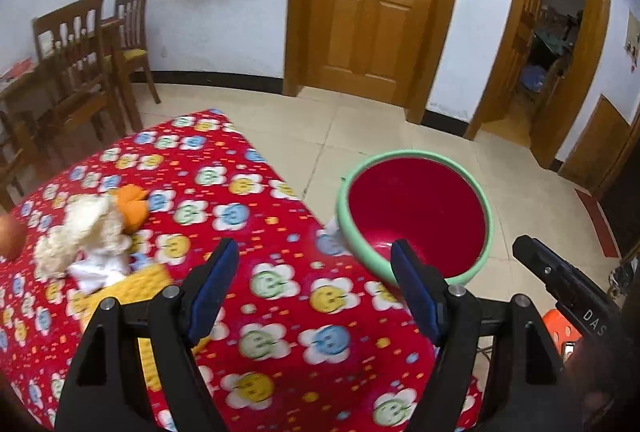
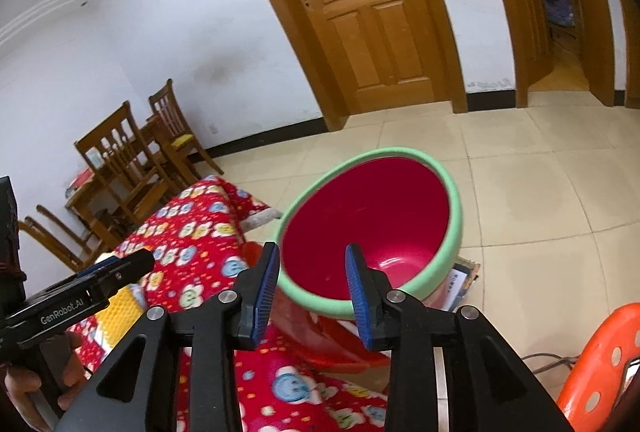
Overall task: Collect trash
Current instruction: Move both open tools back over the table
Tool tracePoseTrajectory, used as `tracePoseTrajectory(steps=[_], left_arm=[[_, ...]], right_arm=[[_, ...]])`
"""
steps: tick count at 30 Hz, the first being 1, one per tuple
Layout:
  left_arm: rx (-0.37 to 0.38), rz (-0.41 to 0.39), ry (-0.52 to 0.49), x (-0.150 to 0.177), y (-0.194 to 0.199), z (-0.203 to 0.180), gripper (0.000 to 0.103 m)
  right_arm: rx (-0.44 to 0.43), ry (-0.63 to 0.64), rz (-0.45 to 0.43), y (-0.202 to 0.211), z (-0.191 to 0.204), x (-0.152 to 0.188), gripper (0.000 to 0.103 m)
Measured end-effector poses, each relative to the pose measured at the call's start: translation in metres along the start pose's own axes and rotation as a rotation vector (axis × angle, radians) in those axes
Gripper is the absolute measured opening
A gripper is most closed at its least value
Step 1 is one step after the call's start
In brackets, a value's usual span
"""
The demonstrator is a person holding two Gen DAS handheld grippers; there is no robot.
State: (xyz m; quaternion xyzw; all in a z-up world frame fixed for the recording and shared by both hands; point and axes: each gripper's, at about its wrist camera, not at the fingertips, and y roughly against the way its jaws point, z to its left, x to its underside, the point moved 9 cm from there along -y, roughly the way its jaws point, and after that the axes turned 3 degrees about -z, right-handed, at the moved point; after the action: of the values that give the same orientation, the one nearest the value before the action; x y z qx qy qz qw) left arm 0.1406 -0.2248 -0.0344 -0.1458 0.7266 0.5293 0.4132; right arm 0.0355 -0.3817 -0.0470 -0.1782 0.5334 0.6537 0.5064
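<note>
At the far left of the red flower-print tabletop (image 1: 280, 232) lie a heap of crumpled white tissue (image 1: 86, 236) and a piece of orange peel (image 1: 134, 207), with a yellow dotted cloth (image 1: 136, 282) just beside them on the near side. The left gripper (image 1: 314, 258) hovers over the tabletop with its blue-padded fingers (image 1: 210, 292) spread wide and nothing between them. To the right, off the tabletop's edge, stands the round red plastic bin with a mint-green rim (image 2: 372, 228), and the right gripper (image 2: 314, 264) hangs over its near rim, fingers parted and holding nothing.

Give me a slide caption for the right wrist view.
Right gripper, open and empty, faces the red, green-rimmed basin beside the flowered tablecloth.
</note>
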Motion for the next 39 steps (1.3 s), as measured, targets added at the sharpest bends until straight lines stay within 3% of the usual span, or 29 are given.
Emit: tracePoseTrajectory(steps=[6,23,29,39], left_arm=[[-0.06,-0.016,0.047,0.006,0.021,0.04,0.078],[-0.252,-0.018,0.17,0.029,0.052,0.172,0.08],[-0.31,-0.012,0.233,0.043,0.061,0.221,0.08],[-0.365,0.0,0.285,0.061,0.065,0.266,0.08]], right_arm=[[-0.04,0.033,0.009,0.002,0.029,0.005,0.037],[-0.128,0.144,0.073,-0.014,0.118,0.031,0.064],[-0.161,0.169,0.126,-0.032,0.153,0.05,0.066],[-0.193,0.209,0.223,-0.069,0.196,0.084,0.066]])
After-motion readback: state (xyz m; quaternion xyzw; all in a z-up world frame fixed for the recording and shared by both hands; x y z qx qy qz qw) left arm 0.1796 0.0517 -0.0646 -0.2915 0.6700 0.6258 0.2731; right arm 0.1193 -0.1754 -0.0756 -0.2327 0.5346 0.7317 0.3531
